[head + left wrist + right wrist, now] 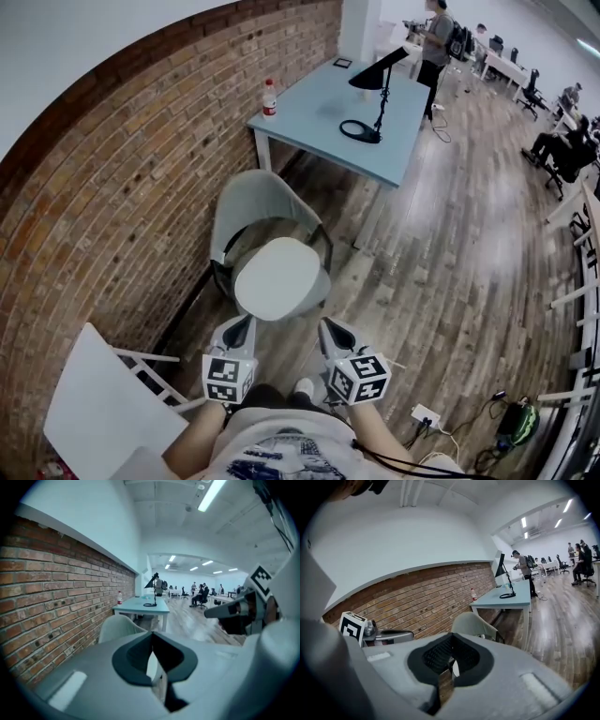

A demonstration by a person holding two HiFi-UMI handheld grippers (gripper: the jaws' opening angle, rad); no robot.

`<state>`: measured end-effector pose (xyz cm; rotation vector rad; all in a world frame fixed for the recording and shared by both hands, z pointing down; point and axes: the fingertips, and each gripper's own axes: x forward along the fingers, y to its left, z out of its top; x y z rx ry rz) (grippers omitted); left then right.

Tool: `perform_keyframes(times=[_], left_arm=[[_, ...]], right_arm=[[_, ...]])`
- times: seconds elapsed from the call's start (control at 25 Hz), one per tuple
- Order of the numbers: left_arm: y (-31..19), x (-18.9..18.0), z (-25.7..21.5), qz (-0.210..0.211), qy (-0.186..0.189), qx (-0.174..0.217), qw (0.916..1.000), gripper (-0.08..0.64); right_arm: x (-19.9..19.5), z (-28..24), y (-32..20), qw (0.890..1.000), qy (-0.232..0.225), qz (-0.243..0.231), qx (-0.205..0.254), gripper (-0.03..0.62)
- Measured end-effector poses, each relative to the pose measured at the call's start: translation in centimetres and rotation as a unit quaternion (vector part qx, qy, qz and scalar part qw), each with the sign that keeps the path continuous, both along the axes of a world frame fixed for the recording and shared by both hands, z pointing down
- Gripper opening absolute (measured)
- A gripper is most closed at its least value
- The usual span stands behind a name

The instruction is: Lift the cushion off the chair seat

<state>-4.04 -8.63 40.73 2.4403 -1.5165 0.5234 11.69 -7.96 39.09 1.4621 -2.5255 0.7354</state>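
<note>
A pale grey shell chair [265, 202] stands by the brick wall, with a round white cushion [279, 278] lying on its seat. My left gripper [240, 328] and right gripper [329, 329] hover side by side just short of the cushion's near edge, apart from it. Both are shut, with nothing between the jaws. In the left gripper view, the chair back [117, 627] rises beyond the shut left gripper [152, 637], and the right gripper [243, 613] shows at the right. The right gripper view shows the chair [476, 624] ahead of the shut right gripper [451, 640].
The brick wall [112, 187] runs along the left. A light blue table [319, 117] beyond the chair carries a bottle [269, 98] and a black lamp [377, 84]. A white folding chair [103, 403] stands at the lower left. A power strip [424, 413] lies on the wooden floor.
</note>
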Motion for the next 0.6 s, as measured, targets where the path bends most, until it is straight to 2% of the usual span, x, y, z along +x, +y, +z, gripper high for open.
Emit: perform_keyframes(times=[0.28, 0.6], left_arm=[[-4.6, -1.7, 2.2, -0.019, -0.009, -0.02, 0.9996, -0.009], [-12.8, -4.9, 5.3, -0.022, -0.009, -0.028, 0.9993, -0.009]], right_arm=[[-1.0, 2.2, -5.2, 1.0, 0.001, -0.01, -0.018, -0.002], [-2.7, 5.2, -13.0, 0.999, 0.022, -0.002, -0.029, -0.002]])
